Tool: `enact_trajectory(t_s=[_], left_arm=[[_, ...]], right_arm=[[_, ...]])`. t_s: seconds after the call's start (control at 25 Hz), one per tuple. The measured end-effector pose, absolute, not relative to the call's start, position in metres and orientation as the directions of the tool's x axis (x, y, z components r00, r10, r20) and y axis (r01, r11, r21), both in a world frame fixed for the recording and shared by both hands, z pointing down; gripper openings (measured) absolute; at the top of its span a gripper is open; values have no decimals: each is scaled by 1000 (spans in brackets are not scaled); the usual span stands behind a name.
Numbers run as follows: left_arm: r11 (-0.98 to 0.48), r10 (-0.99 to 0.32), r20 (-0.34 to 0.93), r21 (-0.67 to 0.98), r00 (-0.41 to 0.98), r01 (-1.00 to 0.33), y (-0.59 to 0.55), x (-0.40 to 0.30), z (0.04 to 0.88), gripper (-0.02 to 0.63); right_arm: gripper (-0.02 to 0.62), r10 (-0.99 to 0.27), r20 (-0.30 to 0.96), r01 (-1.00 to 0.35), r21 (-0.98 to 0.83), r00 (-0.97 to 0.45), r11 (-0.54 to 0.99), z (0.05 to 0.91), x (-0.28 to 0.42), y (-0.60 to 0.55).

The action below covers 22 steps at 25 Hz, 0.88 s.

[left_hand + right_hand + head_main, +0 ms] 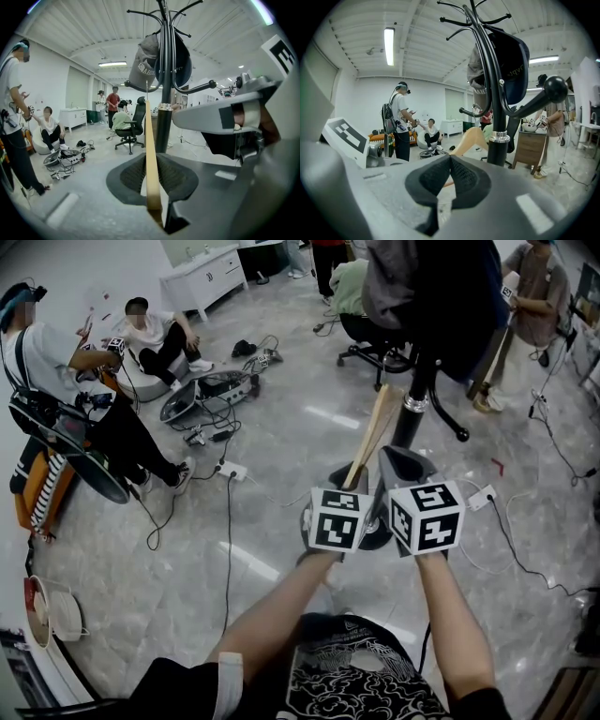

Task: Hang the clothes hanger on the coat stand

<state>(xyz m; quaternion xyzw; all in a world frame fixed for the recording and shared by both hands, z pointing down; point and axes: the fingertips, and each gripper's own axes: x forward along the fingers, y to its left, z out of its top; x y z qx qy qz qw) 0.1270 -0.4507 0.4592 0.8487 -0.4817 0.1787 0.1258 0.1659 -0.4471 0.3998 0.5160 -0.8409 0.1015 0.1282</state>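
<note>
While the wooden clothes hanger (148,131) is clamped upright in the left hand-held gripper (153,161), with the coat stand (165,126) just ahead, the right hand-held gripper (450,158) is seen closed and empty alongside.

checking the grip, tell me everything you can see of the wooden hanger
The clothes hanger is pale, smooth wood, seen edge-on as a thin strip in the left gripper view. The left hand-held gripper is shut on its lower end, holding it nearly upright beside the coat stand pole, its top near the grey cap. It hangs on no peg yet. Its curved arm shows beyond the right hand-held gripper.
</note>
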Motion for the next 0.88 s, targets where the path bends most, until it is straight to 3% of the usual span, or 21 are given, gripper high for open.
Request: enact_trajectory(t_s=[0.88], left_arm=[[-498,-767,446,37,461,-866,-432,125,478,54]], right_arm=[[0,-841,330,-897,-43,-428,440,414,171,-424]])
